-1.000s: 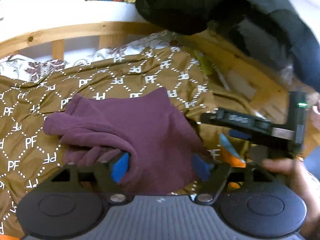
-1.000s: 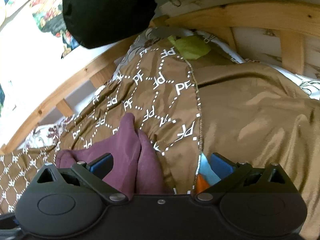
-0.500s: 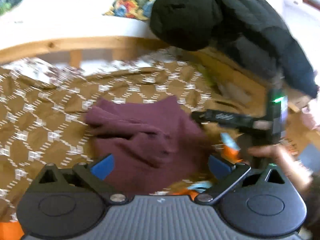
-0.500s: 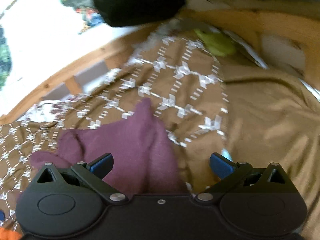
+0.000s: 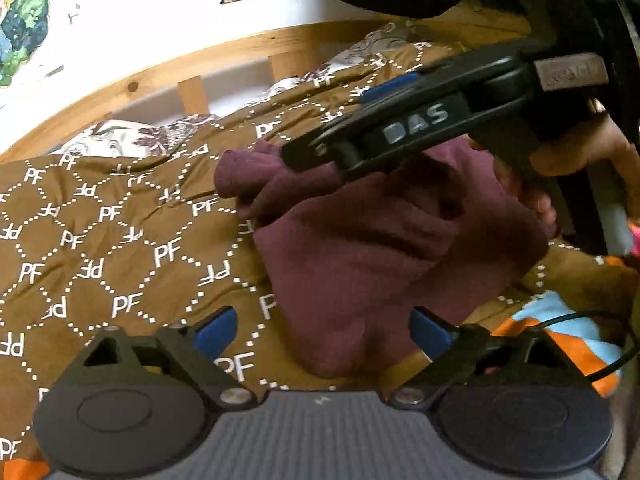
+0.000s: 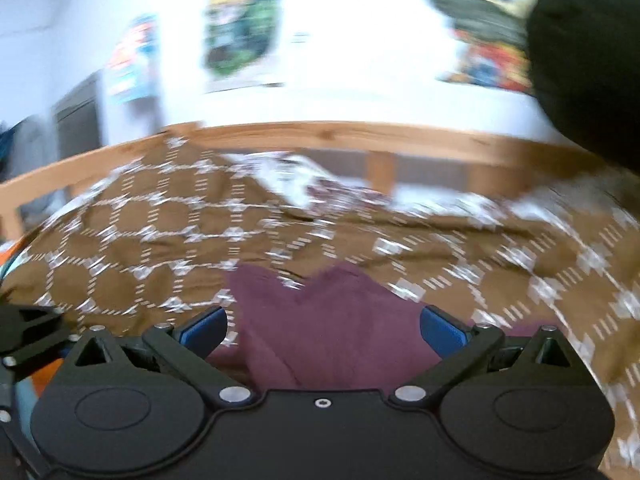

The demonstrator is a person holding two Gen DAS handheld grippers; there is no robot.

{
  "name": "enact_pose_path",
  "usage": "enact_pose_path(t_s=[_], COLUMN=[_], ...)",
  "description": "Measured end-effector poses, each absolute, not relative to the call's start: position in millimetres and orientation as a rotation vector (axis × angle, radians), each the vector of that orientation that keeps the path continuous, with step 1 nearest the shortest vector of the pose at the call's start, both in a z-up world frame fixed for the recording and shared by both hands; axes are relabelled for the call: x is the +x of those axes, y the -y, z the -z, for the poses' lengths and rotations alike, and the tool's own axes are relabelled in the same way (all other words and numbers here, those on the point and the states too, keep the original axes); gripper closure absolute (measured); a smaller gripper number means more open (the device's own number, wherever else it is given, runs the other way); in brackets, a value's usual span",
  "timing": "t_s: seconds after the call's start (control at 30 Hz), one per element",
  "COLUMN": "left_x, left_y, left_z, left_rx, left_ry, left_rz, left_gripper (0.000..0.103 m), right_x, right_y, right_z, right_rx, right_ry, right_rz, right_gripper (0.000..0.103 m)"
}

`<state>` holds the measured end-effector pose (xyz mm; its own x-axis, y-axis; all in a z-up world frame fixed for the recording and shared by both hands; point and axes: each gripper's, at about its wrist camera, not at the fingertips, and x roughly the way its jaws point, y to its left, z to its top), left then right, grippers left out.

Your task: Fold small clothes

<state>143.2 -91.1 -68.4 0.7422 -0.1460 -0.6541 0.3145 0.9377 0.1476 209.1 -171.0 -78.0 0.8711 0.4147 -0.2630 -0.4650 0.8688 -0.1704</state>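
Maroon garment [image 5: 372, 248] bunched on brown quilt [image 5: 100, 240], bare quilt left, wooden rail [image 5: 132, 84] far; left gripper [image 5: 324, 330] spread wide, empty; right gripper [image 6: 324, 330] likewise, over garment

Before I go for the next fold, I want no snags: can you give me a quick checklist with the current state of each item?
1. Left tongs open: ok, the blue pads stand wide apart with nothing between them.
2. Right tongs open: ok, also spread wide.
3. Maroon garment free of both tongs: ok, it lies on the brown bedspread ungripped.
4. Garment flat and ready: not ok, it is bunched with rumpled folds.
5. Path between the tongs: not ok, in the left wrist view the right tongs cross directly over the garment.
6. Which edge to grab: cannot tell, the right wrist view is motion-blurred.
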Motion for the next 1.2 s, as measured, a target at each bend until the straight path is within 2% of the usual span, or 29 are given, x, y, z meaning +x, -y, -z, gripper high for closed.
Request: enact_pose_path(t_s=[0.13,0.17,0.23,0.27,0.3,0.4,0.6,0.73,0.83,0.9,1.0,1.03,1.07,1.1,1.17,1.2], left_x=[145.5,145.3,145.4,145.7,145.5,143.6,142.2,140.6,141.6,141.5,139.7,138.6,137.9,136.3,134.2,132.6], left_y=[92.6,93.6,95.3,96.1,96.5,97.4,98.9,100.9,100.8,101.1,101.9,102.4,102.7,102.7,102.2,101.9], left_z=[72.6,73.3,74.7,75.5,76.2,76.4,77.1,77.5,78.1,78.3,78.6,78.6,78.6,78.0,76.3,75.1], left_rx=[0.280,0.282,0.284,0.282,0.276,0.282,0.292,0.300,0.297,0.297,0.296,0.296,0.294,0.289,0.272,0.264], left_ry=[-0.704,-0.703,-0.706,-0.713,-0.719,-0.712,-0.703,-0.698,-0.698,-0.698,-0.692,-0.688,-0.684,-0.680,-0.667,-0.659], left_rz=[0.256,0.260,0.268,0.278,0.290,0.297,0.296,0.290,0.289,0.292,0.300,0.302,0.305,0.310,0.329,0.341], left_gripper=[0.033,0.037,0.055,0.057,0.062,0.062,0.060,0.059,0.059,0.060,0.069,0.071,0.072,0.073,0.074,0.075], right_x=[224.3,225.5,226.0,224.2,222.2,213.0,201.7,210.5,218.2,221.4,227.2,228.7,229.8,229.5,227.7,225.6], right_y=[149.0,147.8,148.3,151.4,156.5,184.5,254.7,283.8,289.1,291.6,289.5,287.8,285.3,282.9,276.5,275.5], right_z=[87.2,92.1,101.5,104.9,106.5,102.4,97.3,106.4,112.8,118.0,121.8,122.3,121.6,120.4,116.4,113.9], right_rx=[-0.331,-0.342,-0.368,-0.373,-0.353,-0.187,0.232,0.377,0.444,0.503,0.553,0.547,0.532,0.509,0.448,0.434], right_ry=[-0.291,-0.314,-0.349,-0.357,-0.364,-0.373,-0.404,-0.466,-0.482,-0.490,-0.491,-0.491,-0.491,-0.489,-0.468,-0.449], right_rz=[-0.470,-0.470,-0.456,-0.442,-0.424,-0.368,-0.211,-0.158,-0.168,-0.189,-0.205,-0.202,-0.198,-0.190,-0.162,-0.158], right_gripper=[0.021,0.027,0.045,0.064,0.072,0.084,0.087,0.087,0.076,0.059,0.057,0.058,0.064,0.078,0.092,0.094])
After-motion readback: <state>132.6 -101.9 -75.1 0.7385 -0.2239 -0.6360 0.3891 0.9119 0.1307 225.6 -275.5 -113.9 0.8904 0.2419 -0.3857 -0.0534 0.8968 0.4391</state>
